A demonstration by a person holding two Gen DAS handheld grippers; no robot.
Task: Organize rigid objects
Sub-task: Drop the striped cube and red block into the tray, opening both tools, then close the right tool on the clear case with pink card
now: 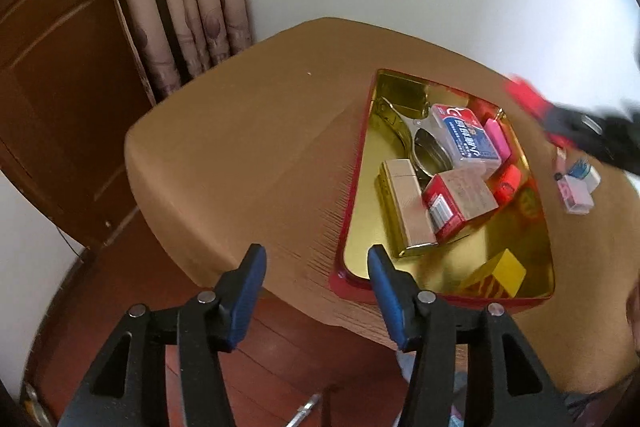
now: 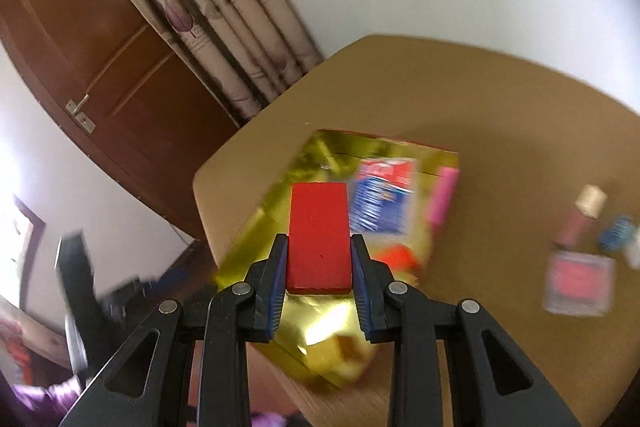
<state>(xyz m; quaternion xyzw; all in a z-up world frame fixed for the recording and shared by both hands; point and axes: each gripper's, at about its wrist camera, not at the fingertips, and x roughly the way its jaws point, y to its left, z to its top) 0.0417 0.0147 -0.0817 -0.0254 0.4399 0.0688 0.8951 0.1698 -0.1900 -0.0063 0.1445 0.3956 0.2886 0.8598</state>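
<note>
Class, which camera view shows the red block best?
The right wrist view: the red block sits sharp and central, clamped in the right gripper. The left wrist view shows only a blurred red smear at the right edge.

The left claw (image 1: 316,259) hangs above the near left edge of the bench, its blue-padded fingers spread wide with nothing between them. The right claw (image 2: 319,251) is clamped on a red block (image 2: 318,235), one pad pressed to each side. In the left wrist view it shows blurred over the bench's far right side.
</note>
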